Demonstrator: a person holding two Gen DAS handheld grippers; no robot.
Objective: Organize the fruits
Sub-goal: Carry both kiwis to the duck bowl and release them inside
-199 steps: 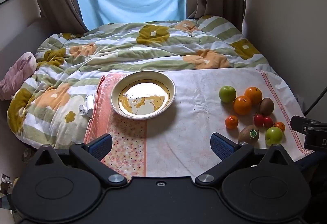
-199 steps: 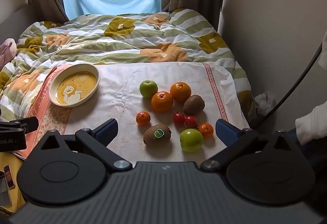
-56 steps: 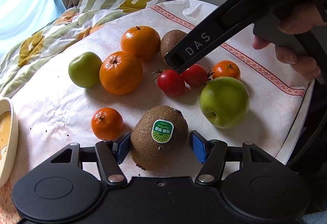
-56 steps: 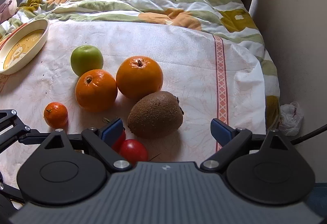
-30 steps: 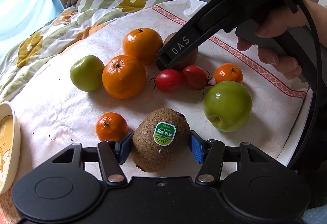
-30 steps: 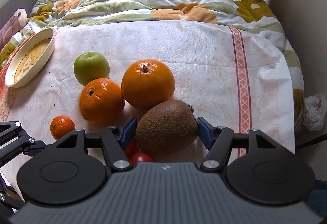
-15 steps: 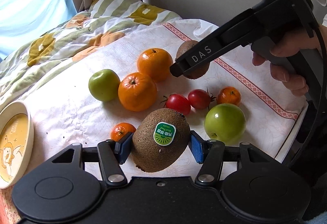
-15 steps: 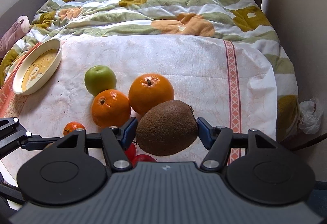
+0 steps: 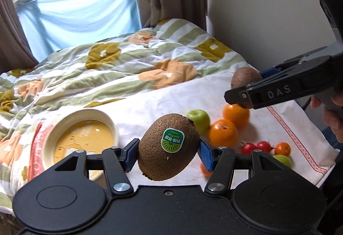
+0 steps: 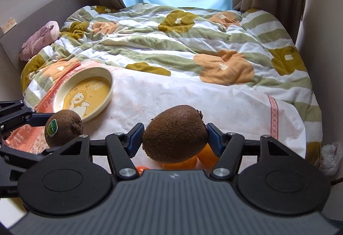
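My left gripper (image 9: 169, 150) is shut on a stickered kiwi (image 9: 168, 147) and holds it in the air, right of the yellow duck bowl (image 9: 64, 127). My right gripper (image 10: 174, 138) is shut on a plain kiwi (image 10: 174, 136), lifted above the fruit pile. In the left wrist view the right gripper (image 9: 242, 93) and its kiwi (image 9: 244, 78) hang over two oranges (image 9: 223, 133), a green apple (image 9: 198, 118), cherry tomatoes (image 9: 256, 147), a small tangerine (image 9: 283, 148) and another green apple (image 9: 283, 160). The stickered kiwi also shows in the right wrist view (image 10: 63, 125), near the bowl (image 10: 107, 78).
The fruit lies on a white cloth (image 9: 154, 102) over a bed with a floral quilt (image 10: 171, 42). A pink-patterned cloth (image 10: 45, 102) lies under the bowl. A wall runs along the right of the bed. A purple plush (image 10: 39, 39) lies at the far left.
Both grippers have risen with their kiwis. The left has swung left toward the bowl; the right has lifted higher above the oranges.
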